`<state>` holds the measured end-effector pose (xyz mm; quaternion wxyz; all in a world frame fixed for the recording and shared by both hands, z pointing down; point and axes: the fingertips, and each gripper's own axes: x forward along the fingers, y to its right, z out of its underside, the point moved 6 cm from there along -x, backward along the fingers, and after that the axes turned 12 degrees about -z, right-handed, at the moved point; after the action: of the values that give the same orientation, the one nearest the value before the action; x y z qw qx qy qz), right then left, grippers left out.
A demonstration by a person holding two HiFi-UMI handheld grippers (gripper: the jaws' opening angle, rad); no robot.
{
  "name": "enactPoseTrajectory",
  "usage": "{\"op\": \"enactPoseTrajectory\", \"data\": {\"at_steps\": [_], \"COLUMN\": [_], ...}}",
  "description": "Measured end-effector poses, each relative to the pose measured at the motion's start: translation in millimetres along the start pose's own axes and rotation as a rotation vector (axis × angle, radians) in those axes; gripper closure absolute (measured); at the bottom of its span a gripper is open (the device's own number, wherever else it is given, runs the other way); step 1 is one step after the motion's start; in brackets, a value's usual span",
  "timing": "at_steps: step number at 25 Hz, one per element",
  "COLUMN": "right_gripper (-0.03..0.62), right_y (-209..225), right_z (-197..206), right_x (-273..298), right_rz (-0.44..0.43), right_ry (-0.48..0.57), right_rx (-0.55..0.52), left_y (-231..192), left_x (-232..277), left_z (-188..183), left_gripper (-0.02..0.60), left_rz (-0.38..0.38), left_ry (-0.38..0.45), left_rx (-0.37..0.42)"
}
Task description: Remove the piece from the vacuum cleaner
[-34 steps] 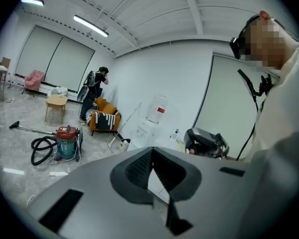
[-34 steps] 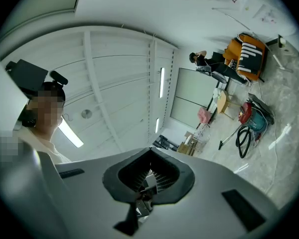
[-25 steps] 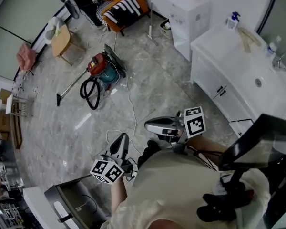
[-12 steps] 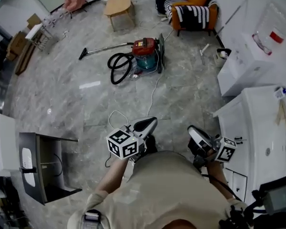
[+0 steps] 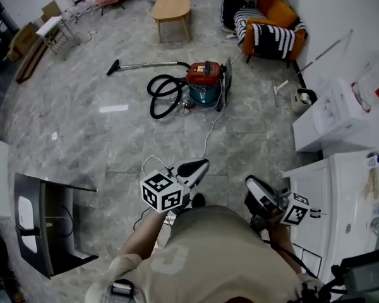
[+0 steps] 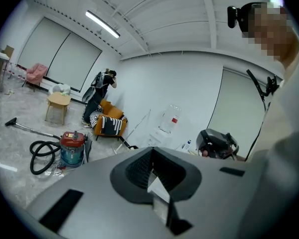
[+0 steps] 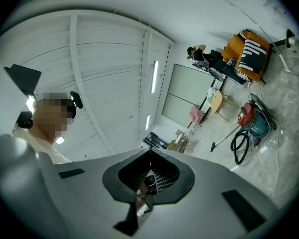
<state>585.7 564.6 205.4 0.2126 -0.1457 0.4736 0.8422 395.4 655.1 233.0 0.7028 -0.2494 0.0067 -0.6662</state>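
Head view: wide bare stretch of grey marbled floor (image 5: 114, 144) ahead of both tongs. Left gripper (image 5: 201, 165) and right gripper (image 5: 250, 183) held near the body, each with jaws pressed together, gripping nothing. Well apart from both, across that floor: red-and-teal vacuum cleaner (image 5: 204, 84), upright, black hose (image 5: 159, 98) coiled at its left, wand (image 5: 145, 64) stretched out leftward. Hemmed at right by white cabinet (image 5: 335, 115), at lower left by dark open box (image 5: 47, 226). Farther back: wooden table (image 5: 172, 6), orange armchair (image 5: 275, 24).
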Motion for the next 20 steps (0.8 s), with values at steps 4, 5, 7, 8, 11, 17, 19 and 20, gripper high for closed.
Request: {"op": "enactPoseTrajectory", "data": {"at_steps": [4,5,7,8,11,17,19,20], "right_gripper": [0.591,0.591,0.591,0.591,0.591,0.591,0.591,0.591], "right_y": [18,22,29,32,42,58,66,70], "right_z": [2,3,6,7,6,7,5,3], "right_x": [39,48,65,73,91,124,132,135], "right_rz": [0.007,0.007,0.006,0.006,0.014,-0.006,-0.017,-0.024], "right_ry": [-0.011,-0.019,-0.039,-0.047,-0.064,-0.135,-0.155,-0.166], "right_rx": [0.001,0.001,0.008,0.013,0.019,0.046,0.062,0.07], "left_y": [-40,-48,-65,-74,-94,-116,-122,-125], "left_x": [-10,-13,-19,-22,-30,-45,-48,-49], "left_z": [-10,-12,-17,-20,-26,-26,-27,-28], "left_gripper": [0.578,0.578,0.578,0.578,0.578,0.578,0.578,0.578], "left_rz": [0.008,0.009,0.005,0.0,-0.015,-0.057,-0.079,-0.092], "left_ry": [0.01,0.014,0.028,0.036,0.061,0.088,0.095,0.099], "left_rx": [-0.018,-0.018,-0.021,-0.025,-0.051,-0.089,-0.099,-0.104]}}
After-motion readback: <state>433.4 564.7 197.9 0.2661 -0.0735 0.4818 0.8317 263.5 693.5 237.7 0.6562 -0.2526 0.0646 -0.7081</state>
